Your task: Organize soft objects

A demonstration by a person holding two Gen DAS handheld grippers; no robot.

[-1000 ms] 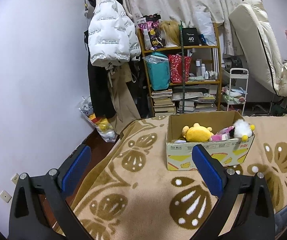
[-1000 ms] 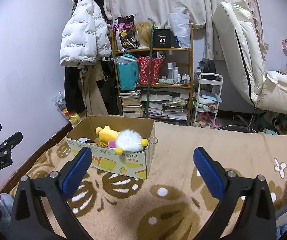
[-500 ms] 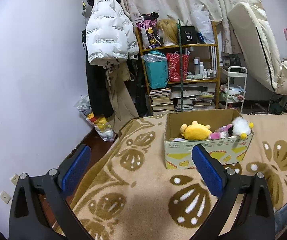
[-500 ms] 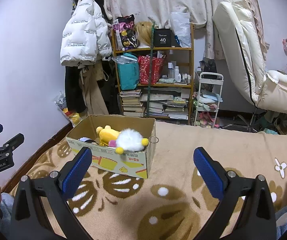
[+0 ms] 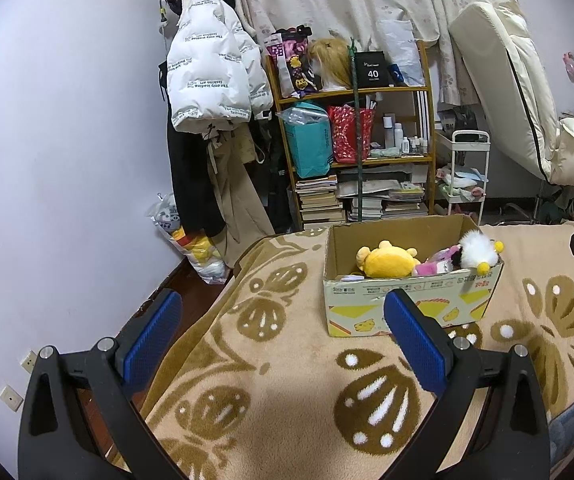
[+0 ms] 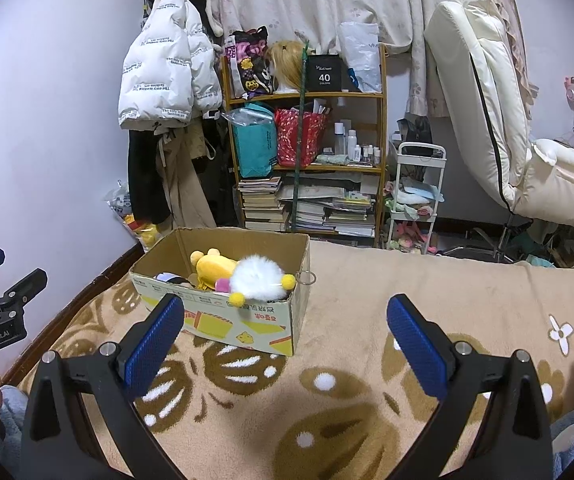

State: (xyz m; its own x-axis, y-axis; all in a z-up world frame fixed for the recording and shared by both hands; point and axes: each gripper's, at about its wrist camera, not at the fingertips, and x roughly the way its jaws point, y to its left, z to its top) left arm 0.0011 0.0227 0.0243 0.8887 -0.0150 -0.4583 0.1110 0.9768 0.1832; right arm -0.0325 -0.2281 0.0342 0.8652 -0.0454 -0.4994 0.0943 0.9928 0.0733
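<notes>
- A wooden shelf of books and bags and a white puffer jacket fill the upper centre of both views; a cream recliner chair stands upper right.
- The open cardboard box sits on the beige patterned blanket, holding a yellow plush toy and a white fluffy toy.
- The left gripper is spread wide and empty; the box lies beyond its right finger.
- The right gripper is likewise spread and empty, with the box behind its left finger.
- Only the right view shows the left gripper's body, at the left edge.
</notes>
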